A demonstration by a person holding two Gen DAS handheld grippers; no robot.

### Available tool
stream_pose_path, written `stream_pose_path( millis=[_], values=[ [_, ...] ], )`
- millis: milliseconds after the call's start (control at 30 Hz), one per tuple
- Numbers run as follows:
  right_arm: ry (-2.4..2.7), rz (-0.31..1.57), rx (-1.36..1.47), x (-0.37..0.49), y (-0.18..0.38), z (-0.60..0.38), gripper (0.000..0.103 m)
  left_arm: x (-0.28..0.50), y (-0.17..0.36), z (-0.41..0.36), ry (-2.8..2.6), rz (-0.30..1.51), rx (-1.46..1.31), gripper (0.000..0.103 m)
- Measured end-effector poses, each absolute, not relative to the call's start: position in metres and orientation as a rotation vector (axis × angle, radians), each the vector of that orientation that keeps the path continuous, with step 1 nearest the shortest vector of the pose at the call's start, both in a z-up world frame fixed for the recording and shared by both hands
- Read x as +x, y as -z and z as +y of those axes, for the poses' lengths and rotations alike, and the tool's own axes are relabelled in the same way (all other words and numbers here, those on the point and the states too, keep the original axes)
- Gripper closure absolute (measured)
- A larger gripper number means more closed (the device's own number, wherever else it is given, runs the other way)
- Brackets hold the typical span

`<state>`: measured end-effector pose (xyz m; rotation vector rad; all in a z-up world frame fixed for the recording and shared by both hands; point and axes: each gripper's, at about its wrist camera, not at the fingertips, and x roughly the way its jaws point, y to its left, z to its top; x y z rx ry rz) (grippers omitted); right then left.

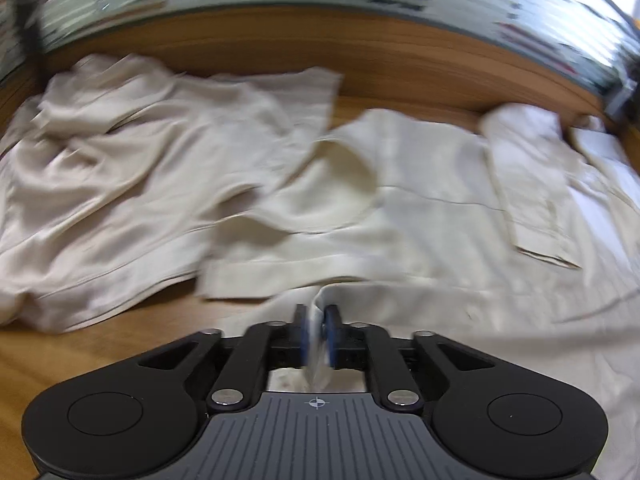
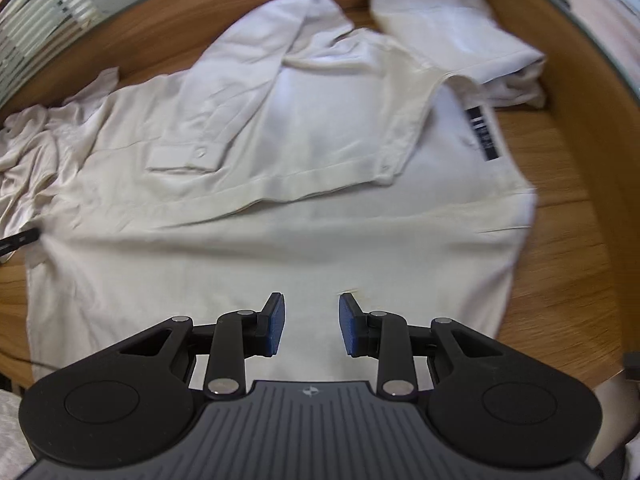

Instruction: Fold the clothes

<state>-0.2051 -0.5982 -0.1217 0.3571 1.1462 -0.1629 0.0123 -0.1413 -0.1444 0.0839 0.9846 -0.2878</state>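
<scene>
Shirt (image 2: 280,220) lies flat on table (image 2: 568,248), 1 sleeve folded across it. Left gripper (image 1: 316,320) is clenched on its near hem, likely to lift a fold. Right gripper (image 2: 311,320) hovers above the cloth, jaws apart, empty.

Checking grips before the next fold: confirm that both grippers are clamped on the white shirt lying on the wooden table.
Not quite. Only the left gripper pinches the white shirt; the right wrist view shows the right gripper open above the cloth on the wooden table.
</scene>
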Motion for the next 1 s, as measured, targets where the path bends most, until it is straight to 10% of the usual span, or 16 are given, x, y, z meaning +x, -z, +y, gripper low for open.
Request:
stream_pose_path(
  millis=[100, 767, 867, 900, 1000],
  values=[
    [0.184, 1.125, 0.355, -0.197, 0.119, -0.608, 0.069, 0.02, 0.135, -0.122, 0.232, 0.954, 0.062, 0.043],
    [0.384, 1.043, 0.563, -0.058, 0.202, -0.721, 0.044, 0.047, 0.092, -0.139, 0.194, 0.931, -0.032, 0.03],
    [0.371, 1.001, 0.602, -0.055, 0.203, -0.726, 0.066, 0.057, 0.086, -0.155, 0.244, 0.92, 0.009, 0.029],
    [0.37, 0.991, 0.623, -0.055, 0.201, -0.728, 0.095, 0.061, 0.086, -0.159, 0.255, 0.919, 0.024, 0.029],
    [0.377, 0.939, 0.629, -0.058, 0.187, -0.732, 0.1, 0.073, 0.085, -0.169, 0.271, 0.911, 0.051, 0.029]
  ],
)
